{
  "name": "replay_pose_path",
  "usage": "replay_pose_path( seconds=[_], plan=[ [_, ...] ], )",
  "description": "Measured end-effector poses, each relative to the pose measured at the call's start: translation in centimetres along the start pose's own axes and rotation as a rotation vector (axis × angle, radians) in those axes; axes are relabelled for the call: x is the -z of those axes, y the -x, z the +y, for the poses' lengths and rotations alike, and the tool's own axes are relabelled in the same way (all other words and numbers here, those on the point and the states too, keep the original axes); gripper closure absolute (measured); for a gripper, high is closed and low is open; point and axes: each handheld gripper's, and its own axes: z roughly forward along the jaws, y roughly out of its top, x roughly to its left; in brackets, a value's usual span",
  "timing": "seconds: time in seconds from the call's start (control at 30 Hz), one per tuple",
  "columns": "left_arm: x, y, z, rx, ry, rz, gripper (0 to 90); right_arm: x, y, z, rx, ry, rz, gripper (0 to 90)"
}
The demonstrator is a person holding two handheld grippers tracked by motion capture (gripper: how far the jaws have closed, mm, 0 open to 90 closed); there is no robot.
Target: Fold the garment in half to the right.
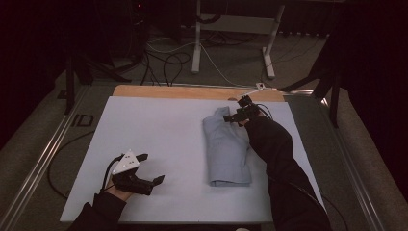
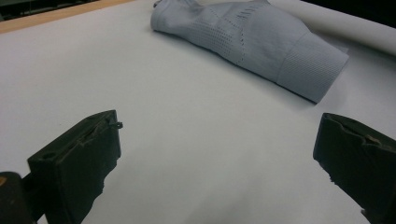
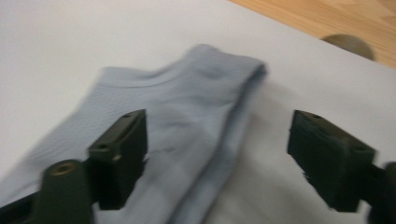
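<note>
A folded pale blue garment (image 1: pixel 226 147) lies lengthwise on the white sheet (image 1: pixel 159 139), right of centre. My right gripper (image 1: pixel 236 114) hovers open over the garment's far end; its two black jaws straddle the folded edge of the cloth (image 3: pixel 196 116) with nothing pinched. My left gripper (image 1: pixel 153 168), topped by a grey three-cornered plate, rests open near the front left of the sheet, well apart from the garment. From the left gripper view the garment (image 2: pixel 252 39) lies ahead beyond bare sheet, ribbed hem toward the right.
The sheet covers a wooden tabletop (image 1: pixel 192 91) whose bare strip shows along the far edge. Cables (image 1: pixel 168 62) and a white desk frame (image 1: pixel 231 29) lie on the floor beyond. A small round mark (image 3: pixel 348 45) sits on the wood near the garment's end.
</note>
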Motion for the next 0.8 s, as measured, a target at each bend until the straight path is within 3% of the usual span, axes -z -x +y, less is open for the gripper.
replay_pose_path(
  seconds=[0.2, 0.33, 0.47, 0.57, 0.63, 0.67, 0.73, 0.8],
  plan=[
    [0.6, -0.6, -0.6, 0.006, -0.005, 0.012, 1.7, 2.0, -2.2, -0.6, 0.064, 0.019, 0.021, 19.9],
    [1.0, -0.9, -1.0, 0.007, -0.008, 0.016, 1.7, 3.6, -4.0, -1.3, 0.091, 0.045, 0.09, 14.5],
    [1.2, -1.2, -1.5, 0.023, 0.001, 0.026, 1.7, 5.0, -5.8, -2.4, 0.129, 0.05, 0.132, 15.5],
    [1.3, -1.5, -1.8, 0.034, 0.003, 0.032, 1.7, 6.2, -7.3, -3.3, 0.152, 0.078, 0.145, 25.1],
    [1.4, -1.6, -2.0, 0.039, 0.004, 0.032, 1.7, 7.1, -8.3, -4.0, 0.153, 0.105, 0.155, 37.6],
    [1.4, -1.6, -2.0, 0.039, 0.005, 0.031, 1.7, 7.4, -8.8, -4.4, 0.158, 0.114, 0.166, 38.2],
    [1.4, -1.7, -2.1, 0.048, 0.008, 0.033, 1.7, 8.1, -9.9, -5.1, 0.171, 0.118, 0.178, 49.5],
    [1.4, -1.7, -2.2, 0.046, 0.007, 0.035, 1.7, 8.7, -10.9, -5.9, 0.195, 0.119, 0.198, 52.2]
  ],
)
